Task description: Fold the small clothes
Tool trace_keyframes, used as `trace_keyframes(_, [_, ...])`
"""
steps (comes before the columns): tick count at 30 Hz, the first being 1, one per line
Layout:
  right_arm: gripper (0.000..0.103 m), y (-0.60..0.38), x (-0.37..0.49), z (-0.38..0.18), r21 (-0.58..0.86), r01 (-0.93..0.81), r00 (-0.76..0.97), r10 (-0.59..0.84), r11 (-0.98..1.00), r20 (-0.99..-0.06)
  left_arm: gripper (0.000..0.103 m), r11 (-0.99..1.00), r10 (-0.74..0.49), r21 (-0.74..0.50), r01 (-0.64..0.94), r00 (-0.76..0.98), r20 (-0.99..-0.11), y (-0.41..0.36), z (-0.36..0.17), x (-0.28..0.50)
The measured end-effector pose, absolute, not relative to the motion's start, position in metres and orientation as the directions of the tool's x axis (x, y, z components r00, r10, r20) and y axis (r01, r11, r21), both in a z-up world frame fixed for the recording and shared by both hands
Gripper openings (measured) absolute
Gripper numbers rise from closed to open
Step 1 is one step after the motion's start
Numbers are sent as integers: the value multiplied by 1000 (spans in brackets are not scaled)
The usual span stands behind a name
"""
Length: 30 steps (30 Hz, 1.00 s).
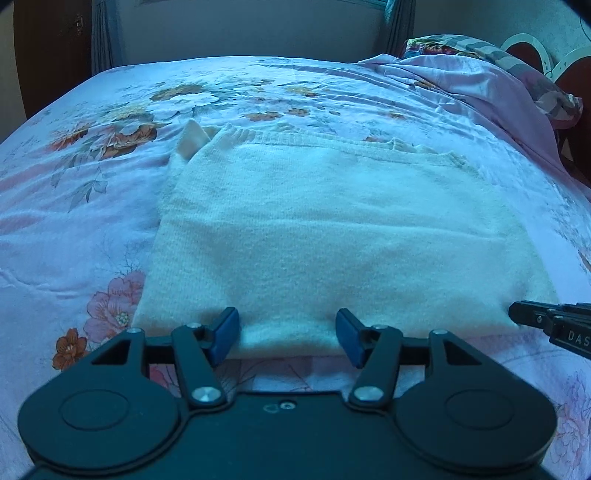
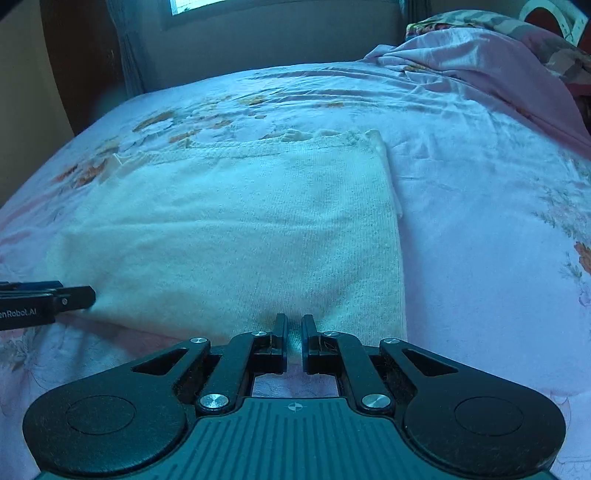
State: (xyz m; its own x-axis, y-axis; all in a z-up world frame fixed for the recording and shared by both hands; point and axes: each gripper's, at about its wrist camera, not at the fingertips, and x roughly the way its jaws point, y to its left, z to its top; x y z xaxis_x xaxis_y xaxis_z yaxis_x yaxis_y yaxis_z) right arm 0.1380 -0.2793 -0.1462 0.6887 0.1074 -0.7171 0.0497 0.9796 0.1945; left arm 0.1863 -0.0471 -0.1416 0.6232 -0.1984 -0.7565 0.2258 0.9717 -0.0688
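Right gripper [image 2: 294, 332] pinches sweater's [image 1: 325, 236] near hem; left gripper [image 1: 287, 334] fingers spread.

Both my views are dim with a heavy blue cast. Daylight enters from the window [image 2: 192, 5] ahead, leaving soft shadows under the white sweater's [image 1: 314, 236] near edge. Fisheye bending curves the bedspread [image 2: 480, 221]; corners go dark.

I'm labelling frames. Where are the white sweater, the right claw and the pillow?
white sweater [image 1: 325, 229]: left wrist view, middle of the knit.
right claw [image 2: 294, 332]: right wrist view, between its fingertips.
pillow [image 2: 480, 51]: right wrist view, pink cover.
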Motion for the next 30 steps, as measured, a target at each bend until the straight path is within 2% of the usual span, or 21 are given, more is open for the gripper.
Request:
trace_keyframes(4, [5, -279, 130, -133, 210, 49, 717, 112, 977, -688, 57, 975, -199, -87, 206, 620, -759, -46, -134, 182])
trace_keyframes(20, [7, -259, 143, -124, 224, 34, 717, 132, 974, -685, 67, 980, -179, -79, 181, 647, -741, -43, -122, 181])
trace_keyframes(21, [9, -258, 145, -125, 226, 33, 715, 135, 973, -686, 67, 981, -176, -77, 177, 650, -740, -42, -121, 183])
trace_keyframes(22, [25, -257, 147, -125, 225, 34, 715, 134, 974, -687, 68, 982, -168, -71, 173, 652, -739, -42, -121, 184])
trace_keyframes(23, [55, -256, 147, -126, 222, 37, 717, 129, 974, -685, 68, 983, -167, -70, 172, 654, -738, -41, -120, 186])
trace_keyframes(24, [64, -256, 147, -125, 214, 43, 729, 116, 976, -675, 68, 982, -168, -70, 173, 656, -736, -40, -120, 187])
trace_keyframes(30, [64, -251, 156, -118, 192, 35, 760, 99, 981, -643, 69, 988, -143, -66, 141, 664, -734, -31, -123, 202])
